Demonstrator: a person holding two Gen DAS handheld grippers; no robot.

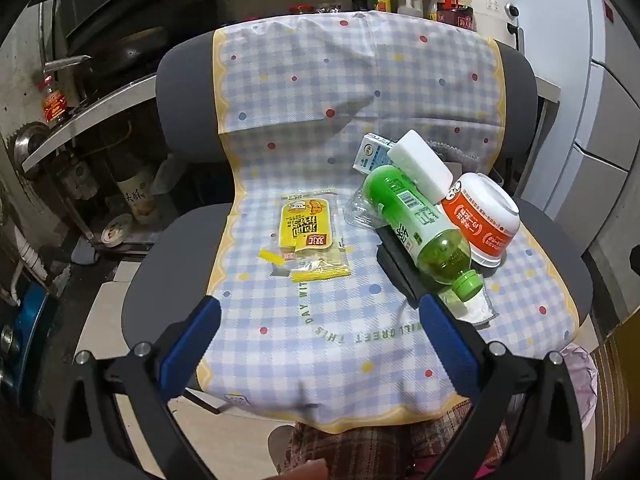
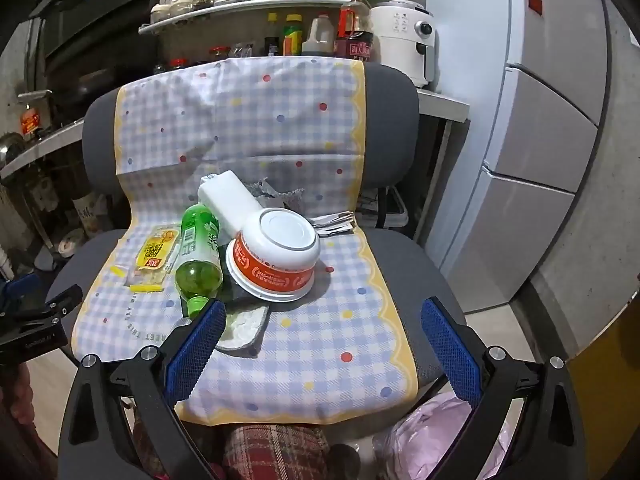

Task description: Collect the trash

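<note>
From my seat, much of the pile is buried: the black flat item (image 1: 396,264) under the green bottle (image 1: 420,220) shows only an edge, and I cannot tell what it is. The milk carton (image 1: 370,154) behind the bottle is mostly covered by the white block (image 1: 420,164). A grey rag (image 2: 276,194) peeks out behind the upturned orange-and-white bowl (image 2: 276,256), which leans against the bottle's right side.

My left gripper (image 1: 320,340) hovers in front of the bottle, jaws spread wide and empty. My right gripper (image 2: 324,344) tilts down toward the chair seat (image 2: 404,264), also wide and empty, in front of the bowl.

I count one bottle, one bowl, one yellow snack wrapper (image 1: 306,226) left of the bottle, and one torn yellow strip (image 1: 272,256) beside the wrapper.
</note>
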